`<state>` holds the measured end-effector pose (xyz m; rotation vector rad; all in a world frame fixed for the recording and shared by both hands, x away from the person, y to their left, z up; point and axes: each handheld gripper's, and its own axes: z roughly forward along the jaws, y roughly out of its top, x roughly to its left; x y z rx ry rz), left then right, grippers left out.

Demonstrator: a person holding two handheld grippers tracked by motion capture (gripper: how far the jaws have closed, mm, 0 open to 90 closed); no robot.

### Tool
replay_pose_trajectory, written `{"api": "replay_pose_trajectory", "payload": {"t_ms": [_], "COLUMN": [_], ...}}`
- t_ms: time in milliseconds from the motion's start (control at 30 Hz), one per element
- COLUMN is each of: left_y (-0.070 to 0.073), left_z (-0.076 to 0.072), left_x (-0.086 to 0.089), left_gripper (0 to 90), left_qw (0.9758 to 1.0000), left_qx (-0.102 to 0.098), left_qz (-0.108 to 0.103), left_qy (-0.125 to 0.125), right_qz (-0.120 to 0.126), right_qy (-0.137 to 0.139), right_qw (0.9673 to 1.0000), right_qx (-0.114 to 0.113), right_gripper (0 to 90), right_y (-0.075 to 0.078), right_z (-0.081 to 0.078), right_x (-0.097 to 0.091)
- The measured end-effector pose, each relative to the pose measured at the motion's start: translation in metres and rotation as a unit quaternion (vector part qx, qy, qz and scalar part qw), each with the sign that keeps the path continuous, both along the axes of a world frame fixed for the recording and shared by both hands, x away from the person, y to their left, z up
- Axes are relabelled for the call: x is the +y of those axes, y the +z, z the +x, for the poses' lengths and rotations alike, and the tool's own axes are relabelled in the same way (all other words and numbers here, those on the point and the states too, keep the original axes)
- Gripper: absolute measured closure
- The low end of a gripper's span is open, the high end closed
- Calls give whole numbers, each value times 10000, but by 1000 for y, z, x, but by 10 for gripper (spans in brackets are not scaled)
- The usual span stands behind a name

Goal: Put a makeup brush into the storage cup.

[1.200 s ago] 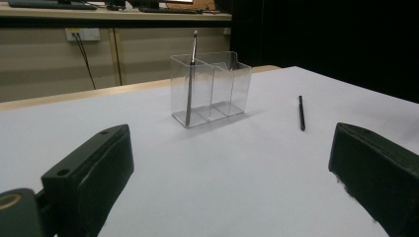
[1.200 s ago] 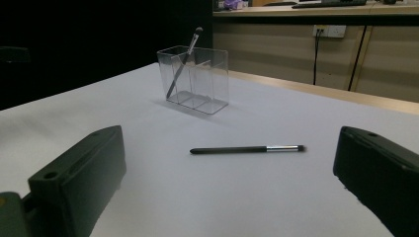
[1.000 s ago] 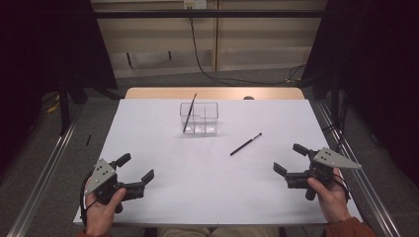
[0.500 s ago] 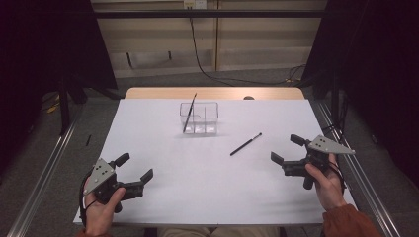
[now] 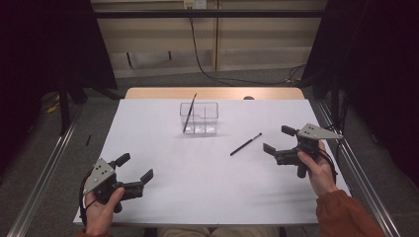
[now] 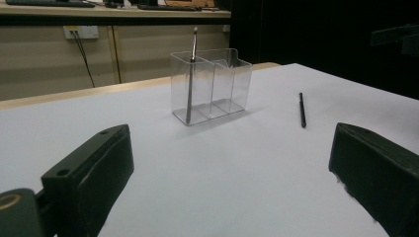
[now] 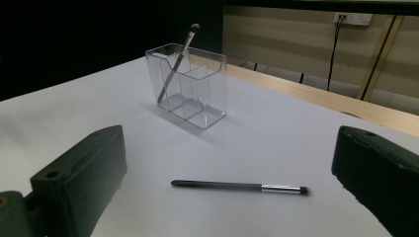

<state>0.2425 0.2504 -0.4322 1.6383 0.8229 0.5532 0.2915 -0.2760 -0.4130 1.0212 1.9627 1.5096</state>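
Brush (image 7: 239, 186) lies loose before right hand-held gripper (image 5: 279, 141), jaws wide; left hand-held gripper (image 5: 134, 168) likewise wide.

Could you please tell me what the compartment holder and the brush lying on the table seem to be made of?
The holder looks like clear, glossy plastic: you see through its walls. The brush seems to have a matte black handle, likely plastic or wood, and a shiny, metal-looking ferrule.

A white sheet (image 5: 207, 168) covers the counter, whose bare wooden edge (image 5: 215, 93) shows along the far side. Beyond it stands a beige panelled wall (image 5: 257, 44) with a white socket (image 5: 195, 4) near the top, from which a black cable (image 5: 197, 44) hangs to the grey floor (image 5: 148, 81). Dark curtains (image 5: 44, 44) close both sides. Metal rails (image 5: 44, 168) run beside the counter.
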Motion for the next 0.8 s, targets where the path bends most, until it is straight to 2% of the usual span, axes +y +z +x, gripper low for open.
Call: {"api": "replay_pose_trajectory", "payload": {"t_ms": [67,133,300,400,467,567,667,800], "left_y": [0,0,0,0,0,0,0,0], "left_z": [0,0,0,0,0,0,0,0], "left_x": [0,0,0,0,0,-2,-2,-2], "left_gripper": [34,35,35,36,36,36,37,37], "left_qw": [10000,10000,10000,10000,10000,10000,10000,9999], "left_qx": [19,9,21,13,21,19,14,9], "left_qz": [-57,-10,6,-9,-14,-9,-4,8], "left_qy": [-11,-28,-30,-46,-46,-71,-94,-101], "right_qz": [73,-60,-79,-76,14,-68,-142,-326], "right_qy": [7,0,116,90,28,184,117,159], "right_qw": [10000,9999,9999,9999,9999,9998,9998,9993], "right_qx": [-12,-96,-94,-98,-99,86,68,66], "right_gripper": [0,0,0,0,0,0,0,0], "right_y": [1,2,1,1,2,3,3,6], "right_z": [3,7,18,27,32,40,48,56], "right_x": [1,3,9,12,13,13,17,22]}}
